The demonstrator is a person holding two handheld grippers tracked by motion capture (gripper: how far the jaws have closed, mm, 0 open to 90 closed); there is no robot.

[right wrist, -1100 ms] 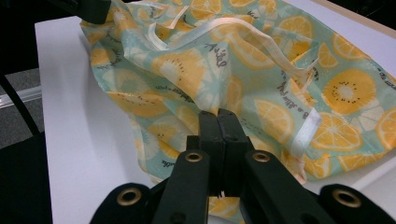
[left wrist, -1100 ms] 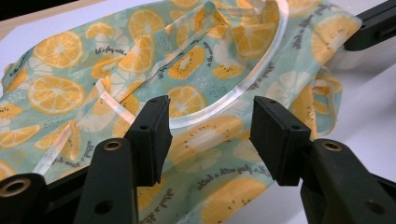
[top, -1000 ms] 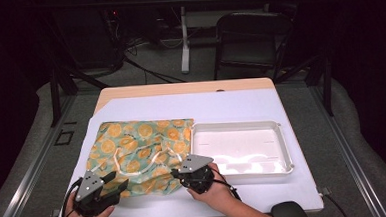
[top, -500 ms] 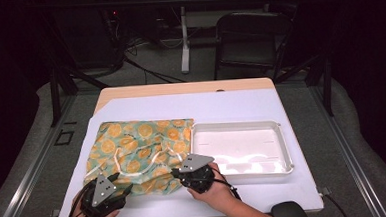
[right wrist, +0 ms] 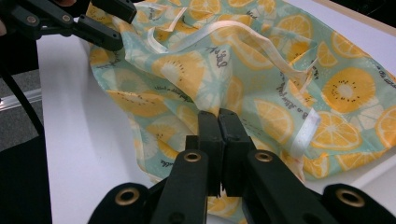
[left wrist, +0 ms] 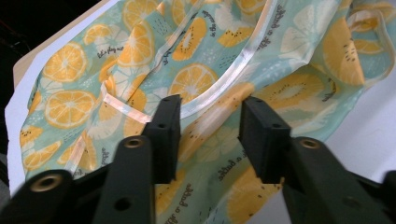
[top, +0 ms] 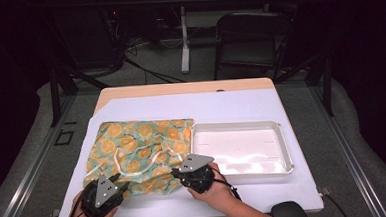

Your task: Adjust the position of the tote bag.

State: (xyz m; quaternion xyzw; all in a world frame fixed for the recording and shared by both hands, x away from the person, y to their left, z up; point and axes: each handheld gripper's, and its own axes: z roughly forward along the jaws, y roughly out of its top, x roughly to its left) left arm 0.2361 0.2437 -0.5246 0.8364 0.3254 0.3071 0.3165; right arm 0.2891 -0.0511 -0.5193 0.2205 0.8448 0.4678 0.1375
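A teal fabric bag (top: 140, 151) printed with orange slices lies flat on the left of the white sheet, its pale handles on top. My left gripper (top: 121, 185) is at the bag's near left corner. In the left gripper view its jaws (left wrist: 210, 126) have just been closing and stand apart, with a fold of the bag (left wrist: 205, 84) between them and the pads not pressing. My right gripper (top: 178, 172) is at the near right corner. In the right gripper view it (right wrist: 218, 128) is shut on the bag's edge (right wrist: 187, 74). The left gripper (right wrist: 114, 25) is at that view's top left.
A white shallow tray (top: 283, 149) stands right of the bag, touching its right edge. The white sheet (top: 181, 106) covers most of the wooden table (top: 130, 91). A dark chair (top: 250, 35) and stand legs are beyond the table. A dark rounded object (top: 289, 211) sits at the near right corner.
My left gripper has shifted a little to the right, onto the bag's near left corner, with its jaws narrower. The right gripper and the bag stay as they were.
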